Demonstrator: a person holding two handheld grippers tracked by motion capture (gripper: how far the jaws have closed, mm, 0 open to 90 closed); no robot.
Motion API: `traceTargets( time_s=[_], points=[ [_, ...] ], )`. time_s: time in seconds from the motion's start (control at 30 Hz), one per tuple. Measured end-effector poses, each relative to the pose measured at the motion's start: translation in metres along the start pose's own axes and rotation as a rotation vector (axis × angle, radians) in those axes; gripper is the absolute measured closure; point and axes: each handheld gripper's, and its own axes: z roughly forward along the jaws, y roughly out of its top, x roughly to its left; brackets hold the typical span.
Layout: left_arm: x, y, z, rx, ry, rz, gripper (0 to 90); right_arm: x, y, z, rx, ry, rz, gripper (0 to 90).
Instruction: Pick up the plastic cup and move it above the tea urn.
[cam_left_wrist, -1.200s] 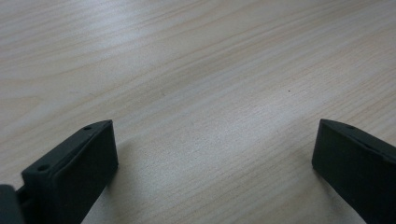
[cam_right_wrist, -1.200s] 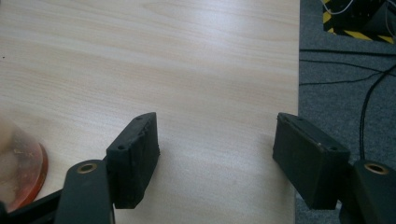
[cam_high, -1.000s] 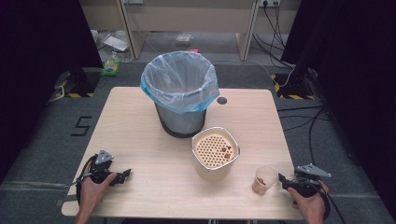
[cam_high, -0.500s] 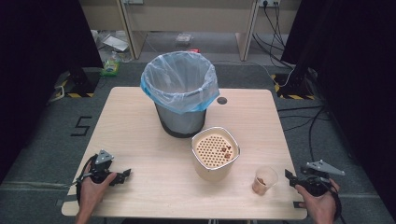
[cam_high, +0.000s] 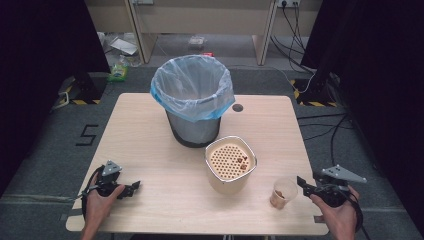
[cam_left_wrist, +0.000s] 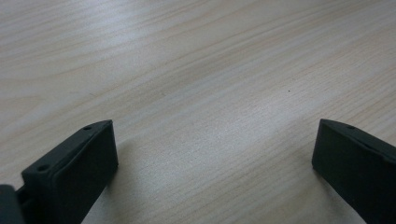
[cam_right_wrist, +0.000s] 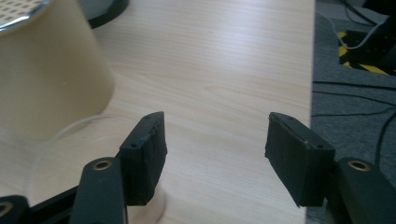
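item 1, left gripper (cam_high: 133, 188): it is sitting at the near left corner of the wooden table (cam_high: 150, 140), held by the person's left hand (cam_high: 100, 202). in the left gripper view its jaws are standing wide apart, with bare wood grain lying between them and nothing in the gap.

item 2, right gripper (cam_high: 301, 183): it is hovering at the near right edge of the table, held by the person's right hand (cam_high: 337, 215), with a grey three-cornered plate (cam_high: 341, 174) riding on top. in the right gripper view (cam_right_wrist: 212, 140) its jaws are spread apart and gripping nothing; bare tabletop is showing between them.

item 3, clear plastic cup (cam_high: 283, 193): it is standing upright just beside the right gripper's tips, on the side toward the left gripper, with something brown lying in its bottom. whether the tips are touching it cannot be told. in the right gripper view its rim (cam_right_wrist: 60, 135) is showing behind and beside one jaw, outside the gap.

item 4, cream container (cam_high: 231, 167): it is standing between the two grippers, nearer the right one and a little farther out on the table, just beyond the cup. a perforated insert (cam_high: 229, 160) is sitting in its top, with a few brown bits lying on it.

item 5, grey bin (cam_high: 194, 102): it is standing well beyond both grippers, roughly midway across the table, lined with a pale blue bag (cam_high: 172, 95) folded over its rim. the cream container is sitting just in front of it.

item 6, dark round hole (cam_high: 237, 107): it is showing in the tabletop beside the bin, far from both grippers.
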Motion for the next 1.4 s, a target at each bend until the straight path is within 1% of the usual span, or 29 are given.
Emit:
traceTargets(
  time_s=[0.17, 0.23, 0.33, 0.5, 0.67, 0.77, 0.87, 0.9, 0.93, 0.97, 1.07, 1.17, 1.23, 1.4],
  points=[
    [0.0, 0.0, 0.0, 0.0, 0.0, 0.0, 0.0, 0.012, 0.003, 0.004, 0.008, 0.046, -0.032, 42.8],
    [0.0, 0.0, 0.0, 0.0, 0.0, 0.0, 0.0, 0.016, 0.002, 0.009, 0.024, 0.07, -0.043, 44.8],
    [0.0, 0.0, 0.0, 0.0, 0.0, 0.0, 0.0, 0.021, 0.0, 0.018, 0.059, 0.091, -0.064, 47.7],
    [0.0, 0.0, 0.0, 0.0, 0.0, 0.0, 0.0, 0.023, -0.004, 0.028, 0.098, 0.102, -0.076, 51.1],
    [0.0, 0.0, 0.0, -0.002, 0.0, -0.002, 0.0, 0.022, -0.005, 0.032, 0.117, 0.106, -0.079, 54.3],
    [0.0, 0.0, 0.0, -0.001, 0.0, -0.001, 0.0, 0.022, -0.006, 0.035, 0.133, 0.11, -0.083, 59.7],
    [0.0, 0.0, 0.0, 0.0, 0.0, 0.0, 0.0, 0.023, -0.008, 0.036, 0.143, 0.118, -0.098, 67.0],
    [0.0, 0.0, 0.0, 0.0, 0.0, -0.001, 0.0, 0.023, -0.008, 0.037, 0.155, 0.124, -0.096, 69.5],
    [0.0, 0.0, 0.0, -0.001, 0.0, 0.0, 0.0, 0.024, -0.01, 0.037, 0.167, 0.121, -0.096, 72.4],
    [0.0, 0.0, 0.0, 0.0, 0.0, 0.0, 0.0, 0.024, -0.011, 0.037, 0.169, 0.118, -0.107, 73.7],
    [0.0, 0.0, 0.0, -0.001, 0.0, -0.002, 0.0, 0.025, -0.009, 0.034, 0.161, 0.122, -0.11, 80.8],
    [0.0, 0.0, 0.0, 0.0, -0.001, 0.001, 0.0, 0.028, -0.006, 0.029, 0.133, 0.124, -0.143, 87.4],
    [0.0, 0.0, 0.0, -0.001, -0.002, 0.0, 0.0, 0.028, -0.004, 0.028, 0.114, 0.096, -0.19, 87.9],
    [0.0, 0.0, 0.0, 0.0, -0.003, 0.002, 0.0, 0.026, 0.0, 0.026, 0.045, 0.056, -0.211, 88.1]
  ],
)
